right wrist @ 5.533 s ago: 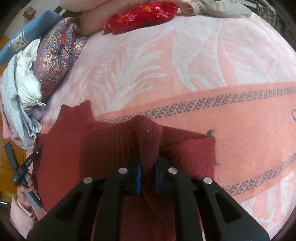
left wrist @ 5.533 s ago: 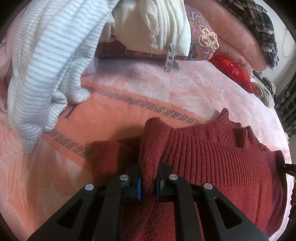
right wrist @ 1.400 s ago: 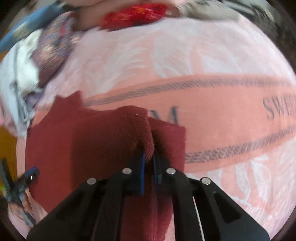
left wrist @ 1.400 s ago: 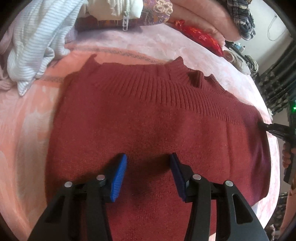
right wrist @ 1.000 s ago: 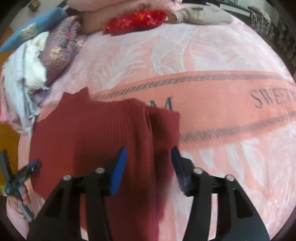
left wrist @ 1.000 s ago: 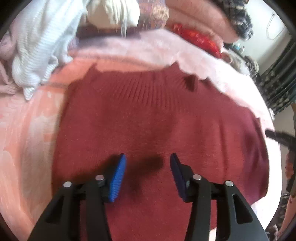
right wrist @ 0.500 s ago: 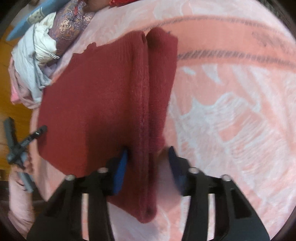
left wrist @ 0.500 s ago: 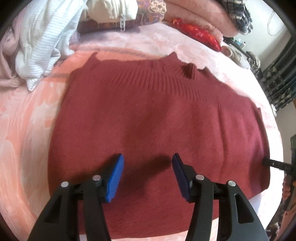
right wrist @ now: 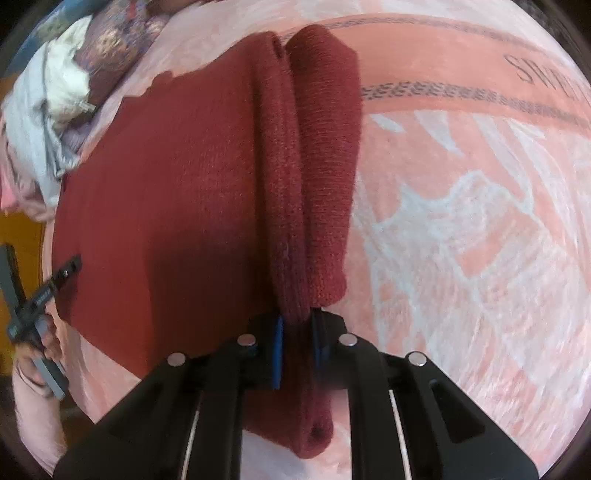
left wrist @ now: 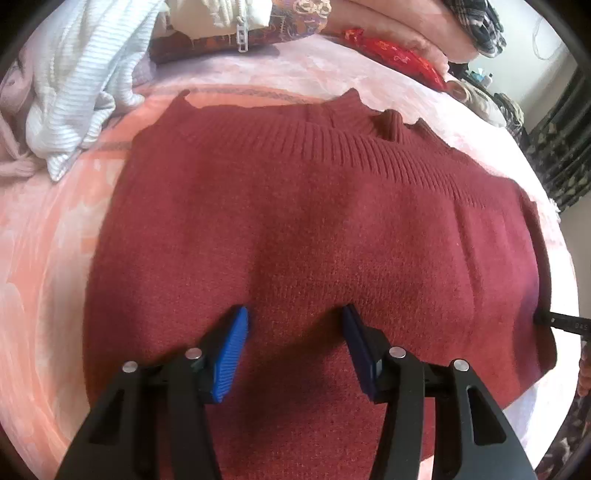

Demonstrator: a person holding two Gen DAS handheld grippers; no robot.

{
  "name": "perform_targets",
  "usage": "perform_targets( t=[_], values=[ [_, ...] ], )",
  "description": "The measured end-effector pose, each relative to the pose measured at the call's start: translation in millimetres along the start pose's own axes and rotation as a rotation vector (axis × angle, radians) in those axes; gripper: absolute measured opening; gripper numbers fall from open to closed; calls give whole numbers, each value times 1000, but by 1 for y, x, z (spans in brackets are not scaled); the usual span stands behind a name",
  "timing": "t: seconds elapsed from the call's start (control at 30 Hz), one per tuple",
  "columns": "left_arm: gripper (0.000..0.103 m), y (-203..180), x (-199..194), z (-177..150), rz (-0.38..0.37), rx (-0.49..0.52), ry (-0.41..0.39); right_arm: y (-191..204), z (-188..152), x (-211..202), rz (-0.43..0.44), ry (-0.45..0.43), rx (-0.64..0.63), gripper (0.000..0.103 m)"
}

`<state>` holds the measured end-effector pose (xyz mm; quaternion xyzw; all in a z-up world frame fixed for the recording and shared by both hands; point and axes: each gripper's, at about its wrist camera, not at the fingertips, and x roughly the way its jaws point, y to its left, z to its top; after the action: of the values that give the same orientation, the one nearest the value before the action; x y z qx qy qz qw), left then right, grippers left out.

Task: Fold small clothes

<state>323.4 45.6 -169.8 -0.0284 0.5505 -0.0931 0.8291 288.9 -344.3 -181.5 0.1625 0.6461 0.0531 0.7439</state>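
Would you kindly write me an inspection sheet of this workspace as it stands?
Surface: pink patterned blanket.
Job's things: red sweater spread flat, its side edge bunched into a fold.
Clutter: striped white garment, cream zipped jacket, red cushion at the far edge.
Grippers: left tool open over the sweater; right tool just closed, pinching the fold.
Cables: thin white cord on the wall.
Surroundings: dark railings.

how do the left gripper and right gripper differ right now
The left gripper stands open above the flat body of the red sweater, its pads clear of any fold. The right gripper has just been closing and is shut on the folded sleeve at the sweater's edge. Both point steeply down at the same sweater and have blue pads.
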Motion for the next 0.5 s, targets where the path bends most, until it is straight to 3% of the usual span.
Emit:
perform_targets(
  t=[0.1,0.27,0.5],
  values=[
    [52,2,-12,0,-17,1,4,10,0,-20,-8,-42,4,9],
    [53,20,-37,-8,-86,-27,2,62,2,-54,-23,-97,-62,9],
    [53,47,-60,-14,-127,-57,-25,152,2,-49,-21,-94,-208,9]
  ],
)
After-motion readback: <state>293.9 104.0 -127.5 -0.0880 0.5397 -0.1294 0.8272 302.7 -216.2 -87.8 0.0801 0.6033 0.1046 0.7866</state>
